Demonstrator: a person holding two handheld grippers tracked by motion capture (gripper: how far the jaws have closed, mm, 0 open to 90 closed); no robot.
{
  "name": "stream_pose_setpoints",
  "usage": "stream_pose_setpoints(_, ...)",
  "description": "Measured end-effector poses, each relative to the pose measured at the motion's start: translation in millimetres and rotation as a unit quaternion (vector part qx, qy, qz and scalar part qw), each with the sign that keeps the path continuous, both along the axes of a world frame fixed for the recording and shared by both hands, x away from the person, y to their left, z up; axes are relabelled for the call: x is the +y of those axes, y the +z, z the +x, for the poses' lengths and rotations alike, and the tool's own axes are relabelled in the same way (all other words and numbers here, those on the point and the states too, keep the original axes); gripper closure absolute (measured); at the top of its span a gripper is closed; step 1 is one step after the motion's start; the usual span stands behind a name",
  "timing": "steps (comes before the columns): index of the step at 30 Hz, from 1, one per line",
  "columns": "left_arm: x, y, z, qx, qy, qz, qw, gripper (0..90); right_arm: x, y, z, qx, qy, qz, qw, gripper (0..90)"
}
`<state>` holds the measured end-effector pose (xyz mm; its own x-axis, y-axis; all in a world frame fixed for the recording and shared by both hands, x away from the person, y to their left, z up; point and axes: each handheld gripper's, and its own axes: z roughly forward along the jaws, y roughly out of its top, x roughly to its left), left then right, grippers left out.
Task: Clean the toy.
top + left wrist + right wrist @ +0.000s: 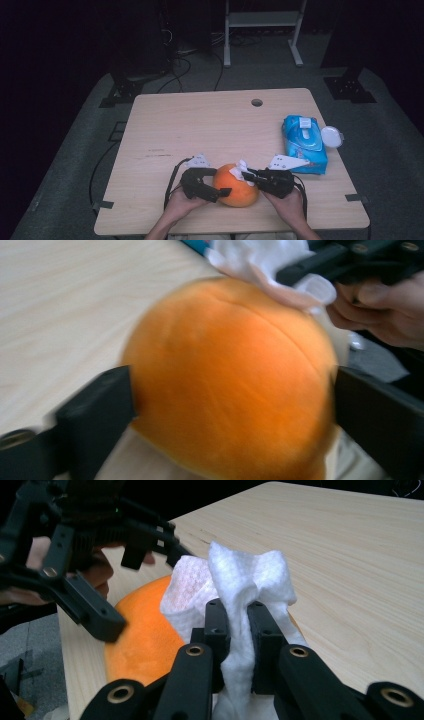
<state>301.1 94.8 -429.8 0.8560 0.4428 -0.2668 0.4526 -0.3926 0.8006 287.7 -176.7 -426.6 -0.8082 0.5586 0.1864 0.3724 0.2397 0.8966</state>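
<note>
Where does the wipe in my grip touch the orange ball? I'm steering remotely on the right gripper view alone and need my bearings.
Observer: The wipe rests on the top of the orange ball, on the side toward your right gripper.
Operator: Is the ball held steady?
Observer: Yes, the left gripper has a finger on each side of the ball, pressed against it.
Operator: What lies behind my hand?
Observer: A blue wipes pack with its lid open, close to the table's right edge.
</note>
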Motion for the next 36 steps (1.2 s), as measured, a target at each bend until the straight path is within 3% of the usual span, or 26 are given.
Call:
stream_pose_setpoints(1,-1.4,3.3,-3.5,-0.015,-0.004,0.001,0.9999,14.1,-0.6,-0.6,0.7,-0.001,-0.001,-0.003,1.0,80.7)
stream_pose_setpoints(6,-6.5,6.0,-10.3,-0.031,-0.003,-0.015,0.9994,23.6,-5.1,0.8,3.0,0.006,-0.022,0.004,0.9997,80.7)
stream_pose_setpoints(9,-12.3,8.2,-15.7,-0.046,-0.003,-0.005,0.9989,25.7,4.7,8.7,-5.9,-0.014,-0.006,0.001,0.9999,80.6)
stream_pose_setpoints(12,-13.4,6.2,-17.2,-0.044,-0.011,0.0,0.999,25.6,7.5,13.0,-9.5,-0.027,0.009,-0.004,0.9996,80.6)
stream_pose_setpoints(16,-9.5,7.1,-9.7,-0.026,-0.008,-0.01,0.9996,14.3,-4.2,4.3,-2.9,0.004,0.01,-0.001,0.9999,80.7)
stream_pose_setpoints(18,-9.9,2.3,-3.0,0.001,0.0,0.002,1.0,3.7,-9.2,2.4,-0.1,0.012,0.008,0.011,0.9998,80.8)
stream_pose_setpoints(20,-9.8,-6.1,3.3,0.039,-0.006,-0.01,0.9992,1.6,-11.5,2.3,1.5,0.012,0.006,0.01,0.9999,80.7)
stream_pose_setpoints(21,-10.5,-7.5,3.7,0.04,-0.004,-0.013,0.9991,1.8,-12.1,1.9,2.3,0.012,0.005,0.008,0.9999,80.7)
stream_pose_setpoints(25,-11.7,0.5,-3.0,-0.003,0.0,-0.024,0.9997,24.3,-13.8,0.8,5.6,0.013,-0.009,0.011,0.9998,80.7)
stream_pose_setpoints(27,-13.8,5.0,-7.3,-0.022,0.001,-0.023,0.9995,30.7,-12.0,7.0,2.3,0.005,-0.01,0.02,0.9997,80.7)
stream_pose_setpoints(31,-17.9,9.4,-14.0,-0.044,0.001,-0.008,0.999,33.6,-0.3,21.0,-10.7,-0.022,0.019,0.029,0.9992,80.7)
stream_pose_setpoints(33,-20.5,9.9,-16.2,-0.051,0.0,0.0,0.9987,33.6,5.8,23.9,-13.9,-0.031,0.031,0.012,0.999,80.7)
stream_pose_setpoints(34,-20.9,9.6,-16.4,-0.052,-0.003,0.002,0.9986,33.1,5.9,23.0,-13.8,-0.033,0.031,0.003,0.999,80.8)
stream_pose_setpoints(36,-21.0,7.5,-14.5,-0.043,-0.007,-0.003,0.9991,27.5,0.0,17.9,-10.1,-0.014,0.025,0.002,0.9996,81.0)
